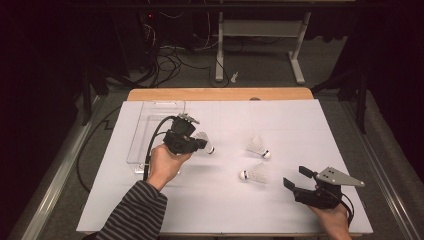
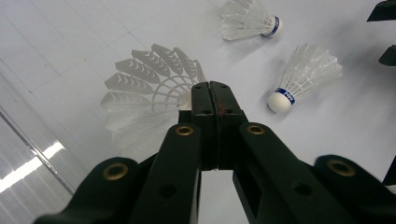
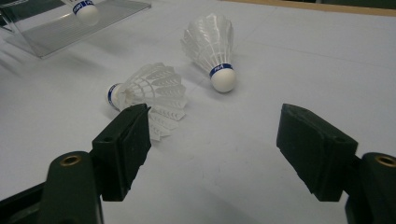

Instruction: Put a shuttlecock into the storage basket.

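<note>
The left tool (image 1: 200, 145) is sitting with its black jaws pressed fully together, pinching the rim of a white feathered shuttlecock with a blue band and a white cork tip (image 1: 205, 142). In the left gripper view that shuttlecock's skirt (image 2: 149, 100) is fanning out just past the closed jaw tips, over the white paper-covered counter (image 1: 225, 210). In the high view the held shuttlecock is hanging just beside the right edge of a clear plastic rectangular tray (image 1: 150, 117), which is lying at the counter's left side.

The right tool (image 1: 295, 178) is resting near the counter's near right corner with its jaws standing wide apart and nothing between them. Two more white shuttlecocks are lying on the counter between the two tools: one (image 1: 258, 147) farther off, the other (image 1: 254, 174) nearer the person. In the right gripper view the nearer one (image 3: 149, 91) is lying on its side just beyond the left jaw, and the farther one (image 3: 211, 44) is pointing its cork towards the camera. They are lying near each other but apart.
</note>
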`<move>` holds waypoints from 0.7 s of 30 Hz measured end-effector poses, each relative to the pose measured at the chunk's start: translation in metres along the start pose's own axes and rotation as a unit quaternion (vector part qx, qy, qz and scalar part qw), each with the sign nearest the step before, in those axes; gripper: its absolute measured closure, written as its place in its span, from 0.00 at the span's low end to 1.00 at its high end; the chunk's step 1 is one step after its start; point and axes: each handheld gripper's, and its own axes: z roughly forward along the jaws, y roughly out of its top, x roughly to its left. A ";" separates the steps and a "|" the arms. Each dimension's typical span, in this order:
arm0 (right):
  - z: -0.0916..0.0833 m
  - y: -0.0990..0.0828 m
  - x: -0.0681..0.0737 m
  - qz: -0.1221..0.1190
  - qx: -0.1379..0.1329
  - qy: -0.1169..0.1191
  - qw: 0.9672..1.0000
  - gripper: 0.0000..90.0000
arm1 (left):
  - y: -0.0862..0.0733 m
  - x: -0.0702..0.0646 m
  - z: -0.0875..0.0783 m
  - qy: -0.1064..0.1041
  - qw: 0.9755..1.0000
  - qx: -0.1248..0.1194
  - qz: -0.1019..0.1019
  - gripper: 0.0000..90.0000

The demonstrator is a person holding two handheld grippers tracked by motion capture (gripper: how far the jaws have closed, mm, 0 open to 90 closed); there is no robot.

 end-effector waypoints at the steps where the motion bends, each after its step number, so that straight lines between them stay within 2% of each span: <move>1: 0.000 0.000 0.000 0.000 0.000 0.000 1.000 0.30 | 0.000 0.000 -0.001 0.000 1.000 -0.003 -0.002 1.00; 21: 0.000 0.000 -0.001 0.002 -0.001 0.000 1.000 0.30 | 0.008 0.009 -0.019 0.005 0.999 -0.031 -0.010 1.00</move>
